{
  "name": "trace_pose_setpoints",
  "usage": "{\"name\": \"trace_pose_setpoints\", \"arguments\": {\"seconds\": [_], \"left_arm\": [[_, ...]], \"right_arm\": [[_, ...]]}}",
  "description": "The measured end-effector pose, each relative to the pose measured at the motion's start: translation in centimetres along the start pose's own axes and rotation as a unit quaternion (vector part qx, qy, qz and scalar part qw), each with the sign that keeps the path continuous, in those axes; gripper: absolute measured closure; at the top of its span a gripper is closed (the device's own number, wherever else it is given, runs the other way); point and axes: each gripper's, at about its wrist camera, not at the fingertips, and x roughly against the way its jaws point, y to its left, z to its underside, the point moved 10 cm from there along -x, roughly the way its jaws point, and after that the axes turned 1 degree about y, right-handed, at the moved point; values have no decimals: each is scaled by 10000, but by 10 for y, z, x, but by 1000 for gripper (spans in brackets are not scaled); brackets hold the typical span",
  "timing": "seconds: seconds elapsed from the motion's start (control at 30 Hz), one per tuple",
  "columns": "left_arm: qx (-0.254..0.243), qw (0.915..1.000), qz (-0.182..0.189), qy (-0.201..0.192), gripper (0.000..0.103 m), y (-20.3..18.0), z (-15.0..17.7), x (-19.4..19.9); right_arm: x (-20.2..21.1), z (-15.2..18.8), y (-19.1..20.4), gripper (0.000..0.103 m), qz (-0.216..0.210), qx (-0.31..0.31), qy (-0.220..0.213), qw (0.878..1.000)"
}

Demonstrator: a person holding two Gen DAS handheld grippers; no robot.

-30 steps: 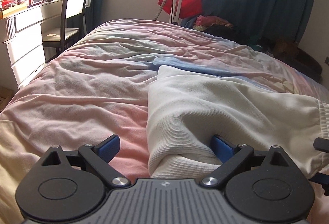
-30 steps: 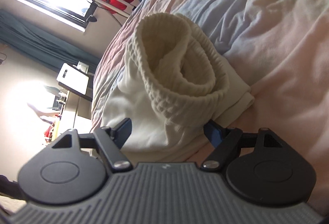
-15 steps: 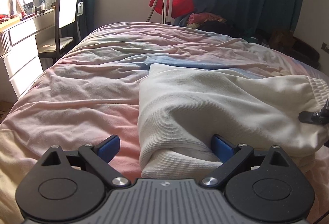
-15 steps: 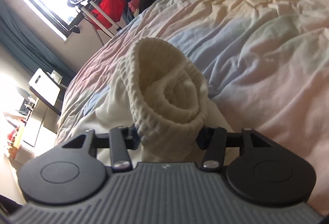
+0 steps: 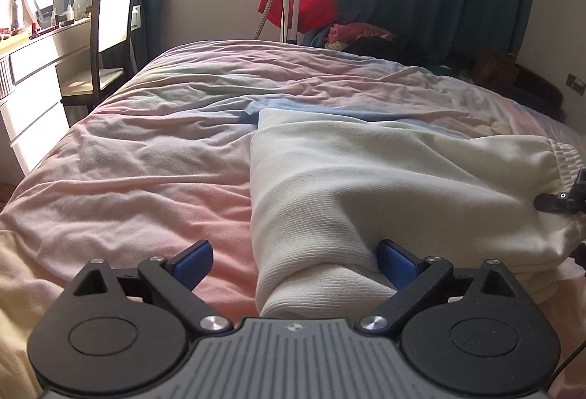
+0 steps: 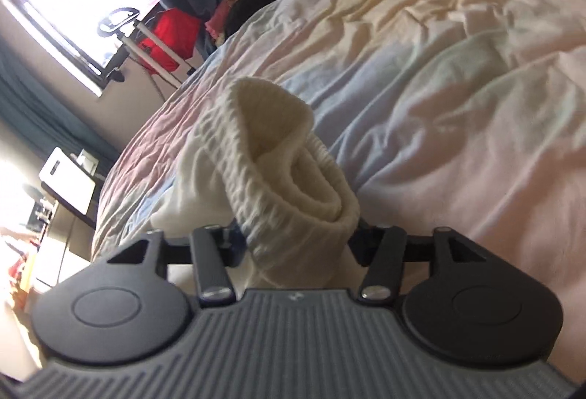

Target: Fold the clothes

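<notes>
Cream garment (image 5: 366,186) apparently clamped, right gripper (image 6: 296,245).

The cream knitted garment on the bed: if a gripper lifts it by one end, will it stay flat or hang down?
The cream garment would probably sag: it drapes in soft folds over the duvet. Its ribbed cuff looks thick, so it likely bunches rather than slips. It seems light enough, but loose layers may unfold.
</notes>
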Motion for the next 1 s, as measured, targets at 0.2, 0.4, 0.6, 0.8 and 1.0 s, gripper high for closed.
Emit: {"name": "trace_pose_setpoints", "arguments": {"seconds": [0.2, 0.4, 0.6, 0.8, 1.0], "left_arm": [[463, 9986, 104, 239, 3, 16, 3, -7], [1019, 9933, 276, 479, 2, 31, 7, -15], [1245, 9905, 274, 519, 2, 37, 7, -16], [1454, 9862, 531, 594, 3, 36, 6, -18], [2360, 9609, 1376, 459, 0, 42, -3, -13]], "right_arm": [[-25, 28, -3, 10, 24, 141, 684, 9976], [-33, 34, 17, 0, -506, 113, 779, 9956], [11, 21, 57, 5, -1942, 122, 339, 9803], [-25, 41, 46, 19, -841, 736, 823, 9903], [-23, 39, 33, 50, -307, 709, 643, 9949]]}}
